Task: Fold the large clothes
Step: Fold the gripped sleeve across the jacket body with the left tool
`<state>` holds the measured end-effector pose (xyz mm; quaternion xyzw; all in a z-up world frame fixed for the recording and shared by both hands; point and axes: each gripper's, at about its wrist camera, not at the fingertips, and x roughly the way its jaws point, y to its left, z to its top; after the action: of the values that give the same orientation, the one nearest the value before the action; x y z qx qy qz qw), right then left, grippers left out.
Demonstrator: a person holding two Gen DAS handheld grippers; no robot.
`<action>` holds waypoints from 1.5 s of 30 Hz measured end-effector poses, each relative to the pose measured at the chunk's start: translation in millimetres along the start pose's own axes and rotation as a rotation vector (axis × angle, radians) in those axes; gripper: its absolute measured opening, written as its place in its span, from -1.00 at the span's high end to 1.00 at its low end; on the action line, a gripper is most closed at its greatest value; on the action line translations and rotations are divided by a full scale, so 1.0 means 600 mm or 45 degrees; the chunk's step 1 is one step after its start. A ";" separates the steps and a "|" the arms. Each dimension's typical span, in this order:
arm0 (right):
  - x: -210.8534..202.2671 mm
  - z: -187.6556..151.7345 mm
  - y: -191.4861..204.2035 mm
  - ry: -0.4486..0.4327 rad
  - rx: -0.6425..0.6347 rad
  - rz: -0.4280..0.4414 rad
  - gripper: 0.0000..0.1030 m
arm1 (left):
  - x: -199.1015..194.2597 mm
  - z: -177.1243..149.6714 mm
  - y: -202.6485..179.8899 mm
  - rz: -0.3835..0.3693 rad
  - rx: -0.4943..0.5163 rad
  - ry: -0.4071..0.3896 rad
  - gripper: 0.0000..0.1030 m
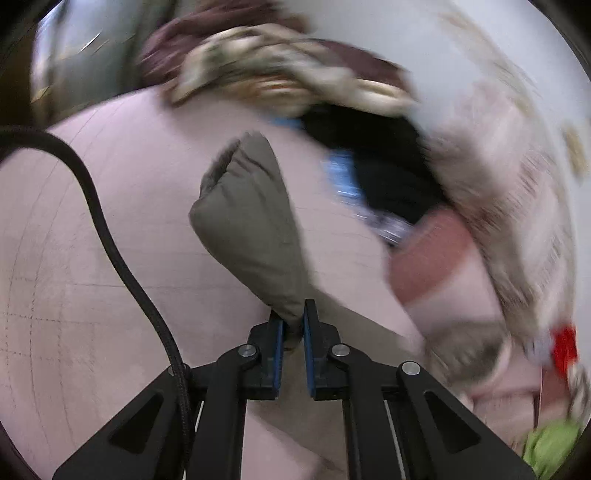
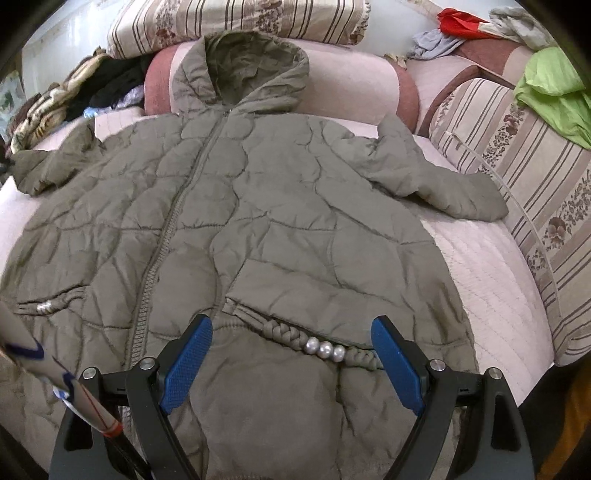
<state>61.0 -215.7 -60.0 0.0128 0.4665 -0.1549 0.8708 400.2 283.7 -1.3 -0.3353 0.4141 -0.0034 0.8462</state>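
Olive quilted hooded jacket (image 2: 236,206) lies front-up and zipped on the pink quilted bed (image 2: 491,280), hood (image 2: 243,62) toward the pink bolster (image 2: 354,85) at the far end. Relative to the jacket: its right sleeve (image 2: 436,173) is spread out toward the striped floral cushion (image 2: 524,173); a lime-green garment (image 2: 554,92) sits on that cushion, beyond the sleeve; a red cloth (image 2: 461,20) lies further back. Braided pocket trim with three pearl beads (image 2: 327,348) sits near the hem. Right hand-held gripper (image 2: 291,362) hovers over the hem, blue pads (image 2: 186,365) spread wide, holding nothing. Left hand-held gripper (image 1: 293,332) is pinching the cuff end of the jacket's left sleeve (image 1: 251,221), jaws pressed on the fabric, sleeve raised above the bed. Left view motion-blurred; piled clothes (image 1: 369,147) beyond the sleeve are indistinct.
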 end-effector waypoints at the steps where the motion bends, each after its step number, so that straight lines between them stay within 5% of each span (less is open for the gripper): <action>1: -0.007 -0.001 -0.005 -0.011 0.009 0.011 -0.76 | -0.013 -0.012 -0.047 -0.046 0.078 0.013 0.83; 7: -0.047 -0.014 -0.037 -0.056 0.080 0.047 -0.77 | -0.059 -0.151 -0.250 -0.271 0.427 0.091 0.83; 11: -0.070 -0.024 -0.064 -0.080 0.129 0.062 -0.77 | -0.044 -0.288 -0.322 -0.297 0.598 0.178 0.83; 14: -0.078 -0.030 -0.084 -0.077 0.168 0.075 -0.77 | -0.006 -0.387 -0.333 -0.251 0.665 0.263 0.80; 16: -0.078 -0.032 -0.097 -0.066 0.186 0.088 -0.77 | 0.023 -0.450 -0.329 -0.140 0.719 0.294 0.76; 20: -0.071 -0.028 -0.111 -0.042 0.199 0.112 -0.77 | 0.037 -0.519 -0.311 -0.016 0.797 0.358 0.64; 27: -0.040 0.019 -0.118 0.010 0.262 0.298 -0.77 | -0.112 -0.567 -0.261 0.006 0.853 0.186 0.01; 33: 0.059 0.103 -0.086 0.101 0.365 0.510 -0.77 | -0.215 -0.588 -0.188 0.190 0.845 0.016 -0.10; 43: 0.230 0.205 0.018 0.304 0.508 0.669 -0.79 | -0.228 -0.614 -0.117 0.301 0.735 -0.062 -0.11; 44: 0.233 0.212 0.029 0.312 0.504 0.683 -0.61 | -0.225 -0.615 -0.116 0.303 0.730 -0.059 -0.11; 45: 0.233 0.217 0.038 0.325 0.492 0.699 0.03 | -0.221 -0.616 -0.115 0.299 0.723 -0.052 -0.11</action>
<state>245.0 -252.1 -103.6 0.3215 0.5126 0.0024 0.7962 71.9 59.2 -28.8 -0.0354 0.4154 -0.0144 0.9088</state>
